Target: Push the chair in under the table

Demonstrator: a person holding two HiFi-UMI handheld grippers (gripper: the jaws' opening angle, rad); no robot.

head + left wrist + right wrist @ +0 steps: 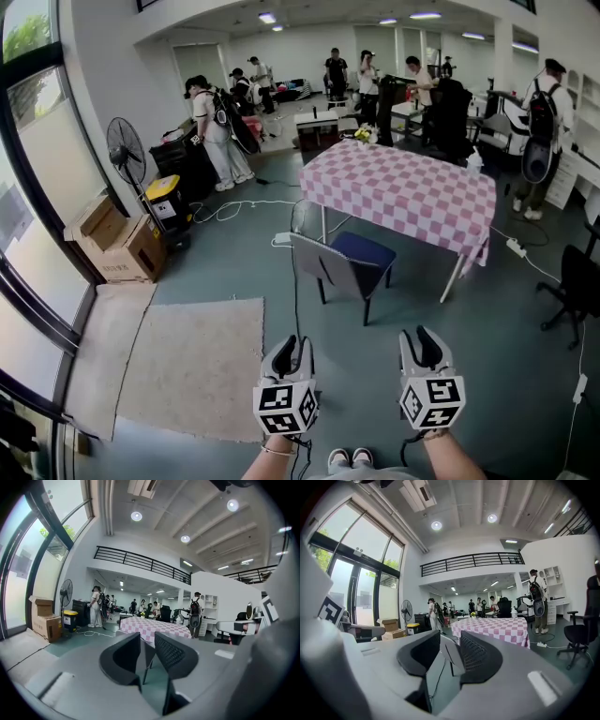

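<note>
Left gripper [293,349] and right gripper [424,341] are held side by side low in the head view, each in a hand, both pointing ahead. Jaws apart on both, nothing between the pads, only floor and room beyond. Ahead stands the chair [343,263], grey back towards us, dark blue seat facing the table [405,192] with its pink checked cloth. It's pulled out, well apart from both grippers. A beige rug [200,364] lies left.
</note>
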